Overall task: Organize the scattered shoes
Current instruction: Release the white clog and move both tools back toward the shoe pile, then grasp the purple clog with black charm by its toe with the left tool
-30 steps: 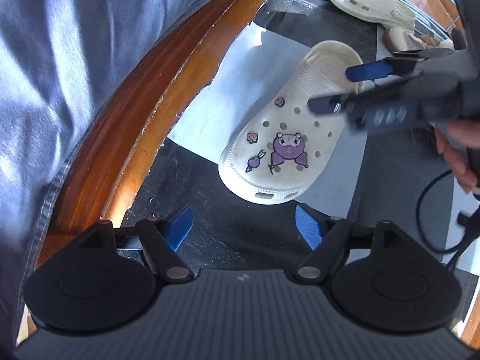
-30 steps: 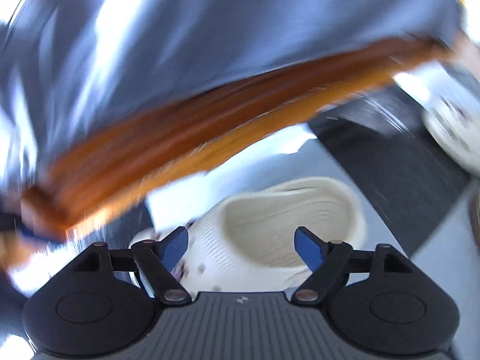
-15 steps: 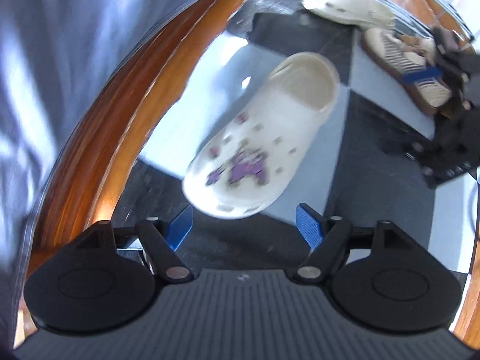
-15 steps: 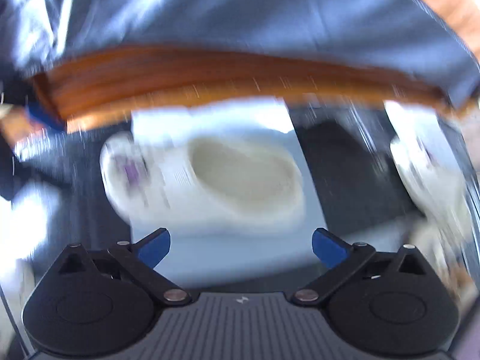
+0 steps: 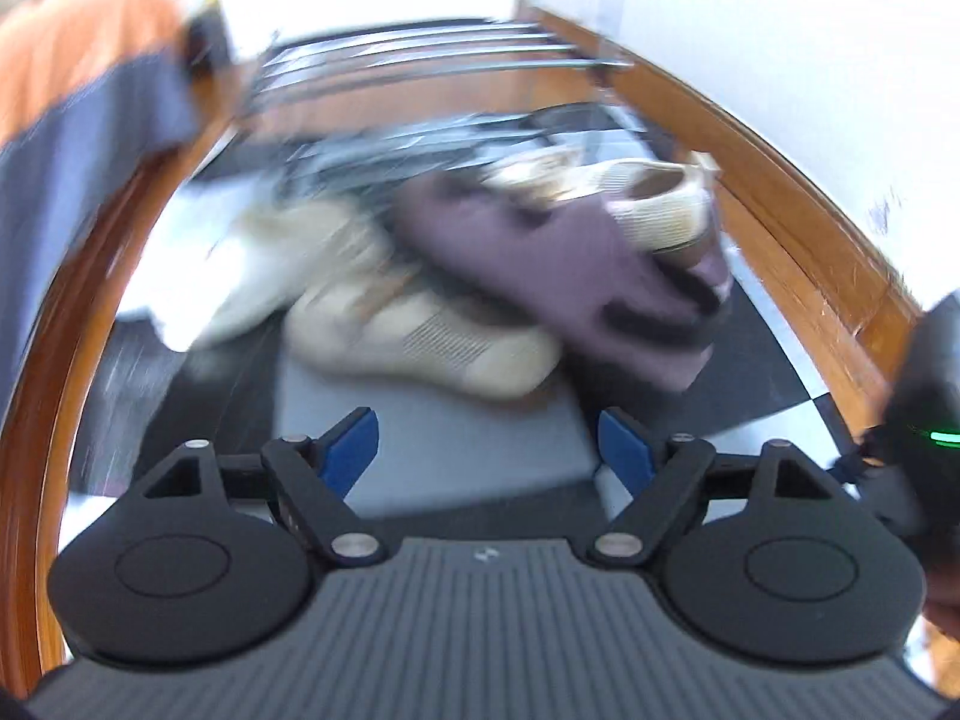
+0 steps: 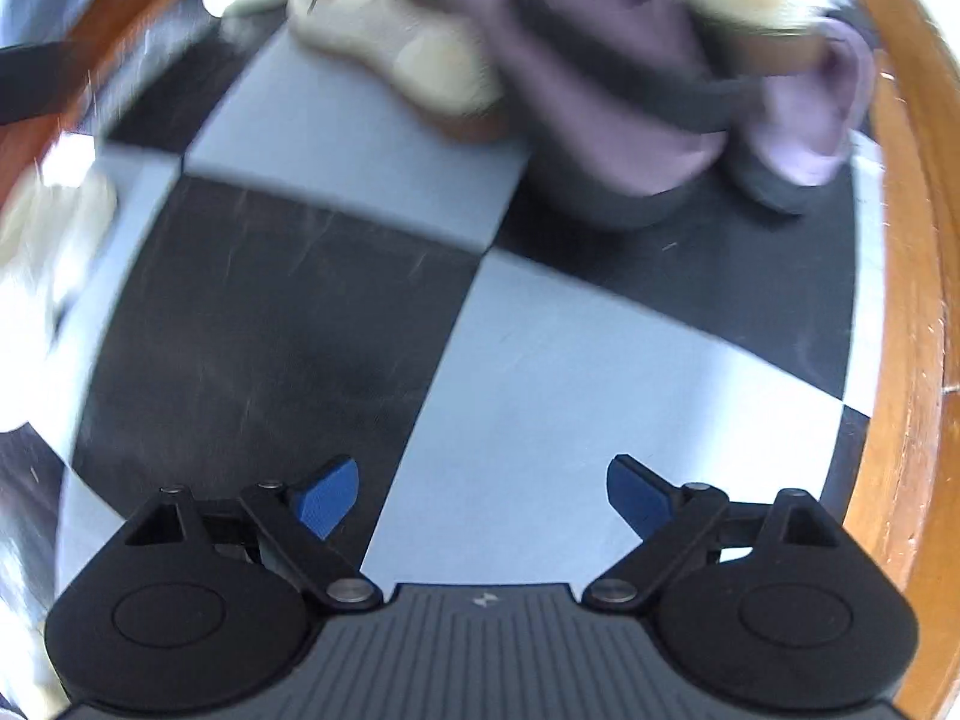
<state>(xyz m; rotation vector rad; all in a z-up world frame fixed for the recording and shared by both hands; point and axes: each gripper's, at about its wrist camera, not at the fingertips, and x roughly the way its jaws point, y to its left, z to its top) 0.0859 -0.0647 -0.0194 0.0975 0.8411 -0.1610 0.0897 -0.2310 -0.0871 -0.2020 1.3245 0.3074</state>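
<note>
Your right gripper [image 6: 480, 489] hangs with jaws apart and empty over the checkered floor [image 6: 288, 312]. At the top of the frame, blurred, a purple shoe [image 6: 606, 102] overlaps a cream shoe [image 6: 396, 54]. Wooden trim [image 6: 918, 312] curves down the right edge.

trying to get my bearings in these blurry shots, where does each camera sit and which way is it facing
Left wrist: sits on the left gripper, open, facing a pile with a beige shoe and a purple slipper before a metal rack; the other handheld unit shows at the right edge.
Right wrist: sits on the right gripper, open, tilted down at the checkered floor.
Shared: the same beige shoe, purple slipper and floor.
</note>
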